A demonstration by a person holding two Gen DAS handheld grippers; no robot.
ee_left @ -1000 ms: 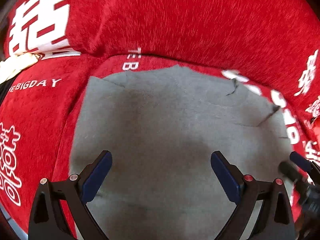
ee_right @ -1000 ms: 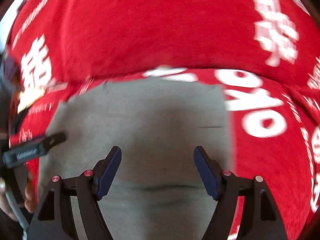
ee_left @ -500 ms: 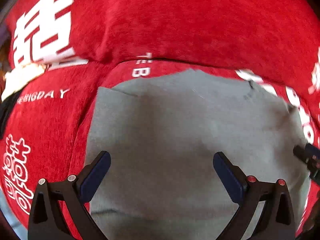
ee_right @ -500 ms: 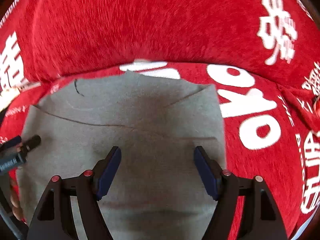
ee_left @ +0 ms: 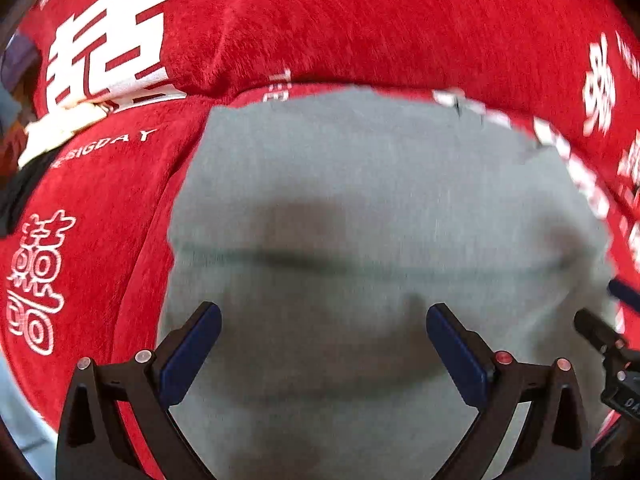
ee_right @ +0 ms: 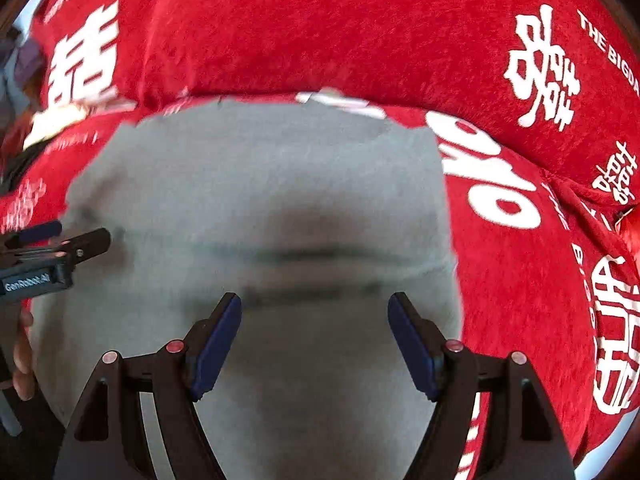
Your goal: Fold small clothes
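- Left wrist view: grey garment (ee_left: 380, 208) lies spread flat on a red plush cover (ee_left: 360, 24) printed with white characters; a dark crease or fold edge runs straight across it, blurred
- The left gripper (ee_left: 324, 348) hangs above the near half of the cloth, jaws standing wide with nothing between the blue pads, and no pad visibly pressing the fabric
- The tip of the right gripper (ee_left: 600, 332) shows at the right edge, over the garment's right side
- Right wrist view: the same grey garment (ee_right: 256, 200) fills the middle, its right edge lying straight against the red plush cover (ee_right: 340, 20)
- The right gripper (ee_right: 314, 340) points steeply down at the cloth, jaws wide apart and empty
- The left gripper (ee_right: 56, 240) reaches in from the left, a hand (ee_right: 22, 360) behind it
- Judged step: between folds, both tools lining up over the near part; the next move calls for each one to pinch an edge or corner on its own side and carry the cloth over evenly
- Surface looks soft and padded, with a raised cushion behind; little of the room is visible beyond dim corners
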